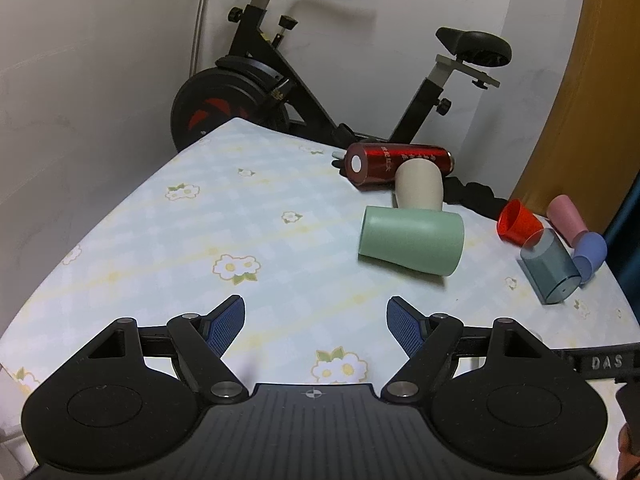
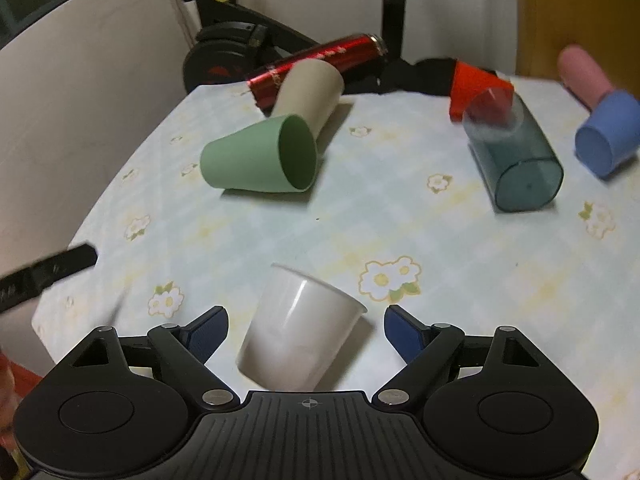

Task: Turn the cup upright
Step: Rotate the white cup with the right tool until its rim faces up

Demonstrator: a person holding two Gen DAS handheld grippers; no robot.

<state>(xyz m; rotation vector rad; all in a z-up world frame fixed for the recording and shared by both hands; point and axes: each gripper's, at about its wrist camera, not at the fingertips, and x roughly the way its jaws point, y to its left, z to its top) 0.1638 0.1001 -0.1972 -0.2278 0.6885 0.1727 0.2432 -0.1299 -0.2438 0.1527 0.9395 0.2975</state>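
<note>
Right gripper (image 2: 306,330) spread wide, gripping nothing; the white plastic cup (image 2: 300,336) sits between its blue pads (image 2: 206,334), tilted, rim up and away, clear gap each side; likely lined up to close on the wall and turn it upright. Left gripper (image 1: 316,320) equally wide, empty, hovering over bare flowered tablecloth (image 1: 200,220), probably kept clear. Farther off, on their sides: mint-green plastic cup (image 2: 256,160) touching a beige cup (image 2: 310,90), which leans on a red metal flask (image 2: 320,60); teal clear tumbler (image 2: 520,160), orange cup (image 2: 474,84), blue cup (image 2: 606,136), pink cup (image 2: 582,74) at the right edge.
</note>
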